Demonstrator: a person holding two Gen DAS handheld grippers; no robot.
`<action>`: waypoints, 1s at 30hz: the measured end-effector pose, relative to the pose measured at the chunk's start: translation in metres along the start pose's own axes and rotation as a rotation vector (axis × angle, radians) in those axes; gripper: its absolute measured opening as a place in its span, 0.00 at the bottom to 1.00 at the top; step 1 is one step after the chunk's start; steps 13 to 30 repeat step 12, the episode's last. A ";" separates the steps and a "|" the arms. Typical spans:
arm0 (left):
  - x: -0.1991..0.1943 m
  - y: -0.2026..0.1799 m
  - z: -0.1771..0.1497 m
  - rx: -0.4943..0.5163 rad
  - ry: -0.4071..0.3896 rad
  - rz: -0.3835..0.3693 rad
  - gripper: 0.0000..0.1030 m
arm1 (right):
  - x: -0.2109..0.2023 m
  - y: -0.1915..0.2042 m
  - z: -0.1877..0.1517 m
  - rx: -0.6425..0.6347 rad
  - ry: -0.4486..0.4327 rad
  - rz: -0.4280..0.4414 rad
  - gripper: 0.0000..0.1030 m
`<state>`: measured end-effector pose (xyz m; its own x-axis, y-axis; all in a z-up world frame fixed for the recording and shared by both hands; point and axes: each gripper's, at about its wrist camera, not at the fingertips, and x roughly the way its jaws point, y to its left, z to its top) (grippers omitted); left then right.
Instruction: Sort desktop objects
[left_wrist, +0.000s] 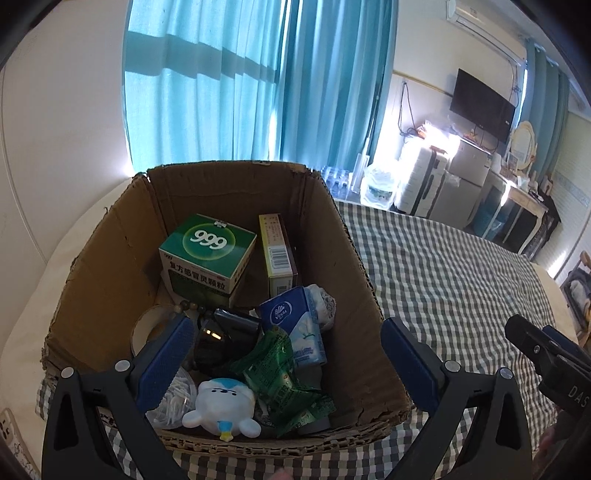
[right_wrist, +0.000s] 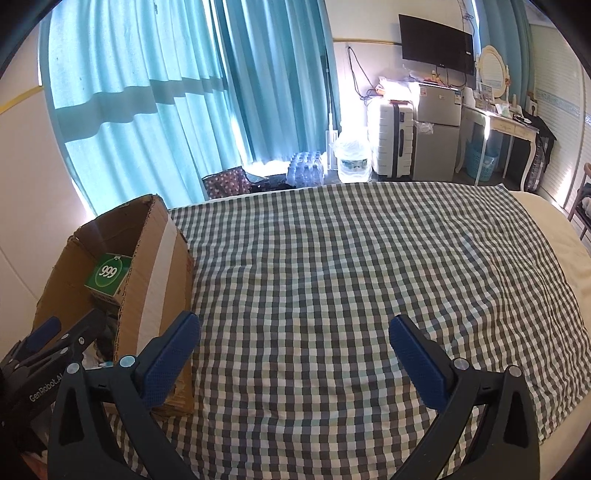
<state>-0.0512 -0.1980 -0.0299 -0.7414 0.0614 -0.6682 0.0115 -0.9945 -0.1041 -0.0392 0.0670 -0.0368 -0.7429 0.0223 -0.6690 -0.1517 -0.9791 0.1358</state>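
With both my tongs spread and holding nothing, left tongs over the cardboard box at frame centre, right tongs over bare checked cloth, I'd dip straight onto the white toy at lower centre, clear of the green packet.

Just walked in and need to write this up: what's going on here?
A person holds a gripper in each hand over a checked cloth. The left gripper hangs open over a cardboard box full of small items. The right gripper is open and empty over bare cloth beside the box.
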 end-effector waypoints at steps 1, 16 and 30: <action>0.001 0.001 0.000 0.000 0.005 -0.013 1.00 | 0.000 0.001 0.000 0.000 0.002 0.002 1.00; 0.000 0.001 -0.003 -0.015 0.023 -0.062 1.00 | 0.005 0.013 -0.005 -0.007 0.031 0.000 1.00; 0.000 0.001 -0.003 -0.015 0.023 -0.062 1.00 | 0.005 0.013 -0.005 -0.007 0.031 0.000 1.00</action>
